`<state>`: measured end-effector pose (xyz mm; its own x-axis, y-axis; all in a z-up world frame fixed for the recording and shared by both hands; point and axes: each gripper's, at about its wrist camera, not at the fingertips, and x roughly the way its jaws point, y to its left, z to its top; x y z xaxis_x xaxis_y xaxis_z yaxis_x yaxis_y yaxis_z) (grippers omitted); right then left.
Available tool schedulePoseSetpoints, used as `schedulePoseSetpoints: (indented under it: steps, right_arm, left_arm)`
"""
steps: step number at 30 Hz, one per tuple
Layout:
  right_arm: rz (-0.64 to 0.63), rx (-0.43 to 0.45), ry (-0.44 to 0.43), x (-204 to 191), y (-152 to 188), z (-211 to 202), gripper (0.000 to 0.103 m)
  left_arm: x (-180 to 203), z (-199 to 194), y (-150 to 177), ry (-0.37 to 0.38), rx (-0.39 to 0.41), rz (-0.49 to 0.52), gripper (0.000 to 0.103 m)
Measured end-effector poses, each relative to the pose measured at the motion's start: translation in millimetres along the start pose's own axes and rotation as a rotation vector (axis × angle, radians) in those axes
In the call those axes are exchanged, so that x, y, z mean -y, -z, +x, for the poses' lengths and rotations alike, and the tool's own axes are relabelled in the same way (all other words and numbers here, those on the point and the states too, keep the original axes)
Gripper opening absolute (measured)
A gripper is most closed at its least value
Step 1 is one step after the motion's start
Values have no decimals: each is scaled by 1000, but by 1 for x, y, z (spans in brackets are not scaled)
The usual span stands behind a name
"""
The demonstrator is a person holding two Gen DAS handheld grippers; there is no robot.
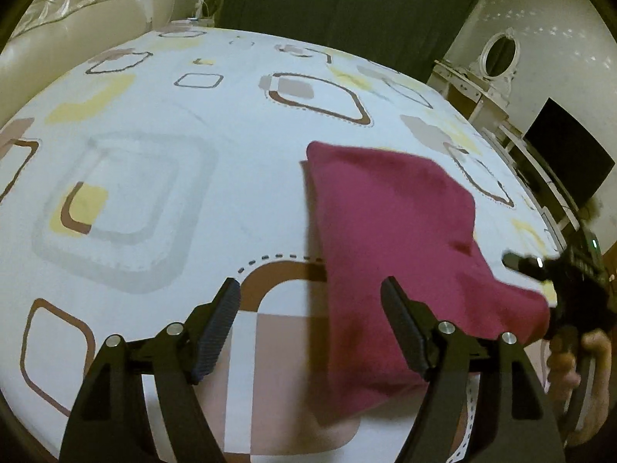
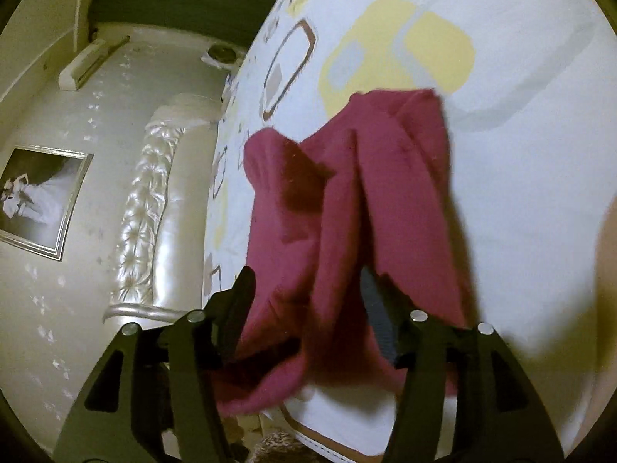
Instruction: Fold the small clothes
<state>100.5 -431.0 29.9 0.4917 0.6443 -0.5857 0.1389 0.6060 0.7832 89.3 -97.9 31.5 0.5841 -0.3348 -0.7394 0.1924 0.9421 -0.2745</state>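
Red garment (image 2: 347, 231) hangs bunched between the right gripper (image 2: 308, 308) fingers, which are apart; left gripper (image 1: 310, 297) gapes beside it.

Garment (image 1: 389, 231) showing solid magenta-red, no print. Bedsheet (image 1: 231, 177) showing white ground, printed with rounded squares: brown outlines, pale yellow fills, grey and dusty-pink blocks, some dashed borders. Headboard (image 2: 154, 200) showing glossy cream, tufted. Curtain (image 1: 347, 4) appearing dark green. Left gripper (image 1: 310, 326) showing black, silver pins. Wall (image 2: 42, 289) showing cream with pale flecks. Picture frame (image 2: 73, 208) reading silver.
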Motion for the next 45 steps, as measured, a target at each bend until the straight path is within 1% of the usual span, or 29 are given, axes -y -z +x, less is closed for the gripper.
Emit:
schedulePoseSetpoints:
  steps: [3, 7, 8, 9, 11, 12, 14, 15, 17, 19, 21, 25, 27, 29, 31, 33, 35, 37, 40, 42, 45]
  right_arm:
    - [5, -33, 30, -6, -7, 19, 63]
    - [-18, -62, 80, -12, -10, 36, 62]
    - [-24, -64, 93, -14, -10, 39, 50]
    - [-35, -64, 108, -16, -11, 41, 31]
    - [-70, -75, 125, -23, -12, 44, 17]
    - [-89, -70, 126, -27, -12, 43, 15]
    - [-150, -37, 112, -40, -13, 33, 13]
    - [-181, -11, 85, -47, -14, 25, 12]
    - [-207, 21, 53, -52, -15, 14, 12]
    - [-227, 44, 40, -48, -15, 4, 12]
    - [-213, 52, 48, -33, -16, 0, 12]
    - [-114, 55, 70, 20, -19, -1, 12]
    - [-63, 60, 57, 43, -19, 1, 12]
    - [-34, 64, 31, 55, -19, 4, 11]
    - [-15, 71, 0, 62, -18, 6, 11]
    - [-20, 84, -6, 64, -17, 4, 11]
    - [-43, 112, -6, 60, -13, -2, 11]
    - [-77, 138, -2, 55, -6, -8, 11]
    - [-103, 163, 12, 52, -3, -10, 10]
    - [-85, 167, 3, 55, -3, -9, 10]
    - [-64, 171, -9, 60, -4, -8, 10]
  left_arm:
    - [0, 3, 5, 2, -1, 7, 74]
    - [-4, 8, 12, 14, -19, 1, 74]
    - [-6, 8, 14, 14, -20, -1, 74]
    - [-7, 7, 15, 13, -21, -4, 74]
    - [-10, 5, 16, 17, -21, -9, 74]
    - [-12, 4, 16, 19, -20, -11, 74]
    - [-13, 1, 15, 26, -10, -9, 74]
    - [-13, 1, 14, 29, -6, -5, 74]
    - [-11, 0, 12, 30, -2, 4, 74]
    - [-9, 2, 12, 42, -7, 1, 74]
    - [-7, 5, 14, 51, -17, -4, 74]
    - [4, 15, 19, 43, -38, 21, 74]
    - [7, 21, 22, 39, -55, 30, 74]
    - [10, 28, 25, 32, -75, 36, 74]
    - [10, 31, 27, 28, -84, 37, 74]
    - [8, 32, 26, 30, -92, 21, 74]
    - [1, 25, 25, 73, -99, -27, 74]
    - [-2, 18, 25, 99, -89, -49, 74]
    - [5, 10, 22, 123, -66, -23, 74]
    - [14, 10, 19, 130, -55, 10, 75]
    - [30, 20, 15, 133, -66, 45, 75]
